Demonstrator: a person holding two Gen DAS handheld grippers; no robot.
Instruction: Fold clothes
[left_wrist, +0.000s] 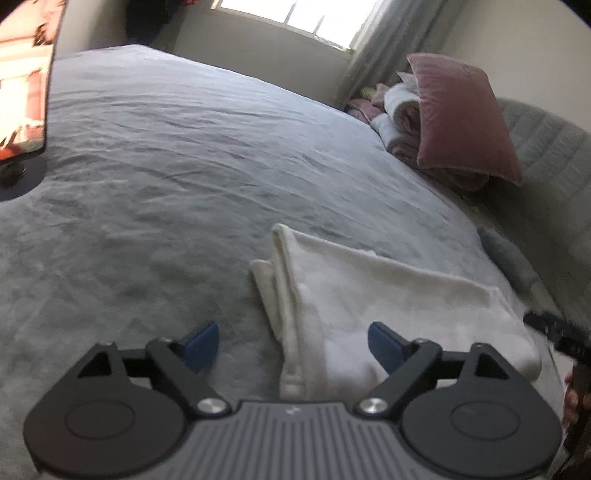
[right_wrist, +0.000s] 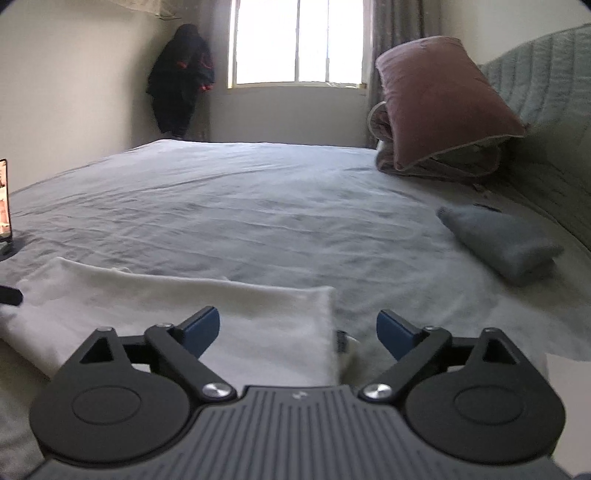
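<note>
A white garment (left_wrist: 388, 295) lies folded flat on the grey bed sheet (left_wrist: 166, 166). My left gripper (left_wrist: 291, 345) is open, hovering over the garment's near left edge, its right pad above the cloth. In the right wrist view the same white garment (right_wrist: 184, 306) lies in front, with its right edge between the open blue pads of my right gripper (right_wrist: 298, 332). Neither gripper holds anything. The other gripper shows as a black shape at the right edge of the left wrist view (left_wrist: 565, 336).
A folded grey garment (right_wrist: 506, 240) lies on the bed to the right. A pink pillow (right_wrist: 443, 99) leans on folded blankets by the quilted headboard (right_wrist: 554, 110). A phone on a stand (left_wrist: 22, 85) is at the left. A dark coat (right_wrist: 183, 79) hangs in the corner.
</note>
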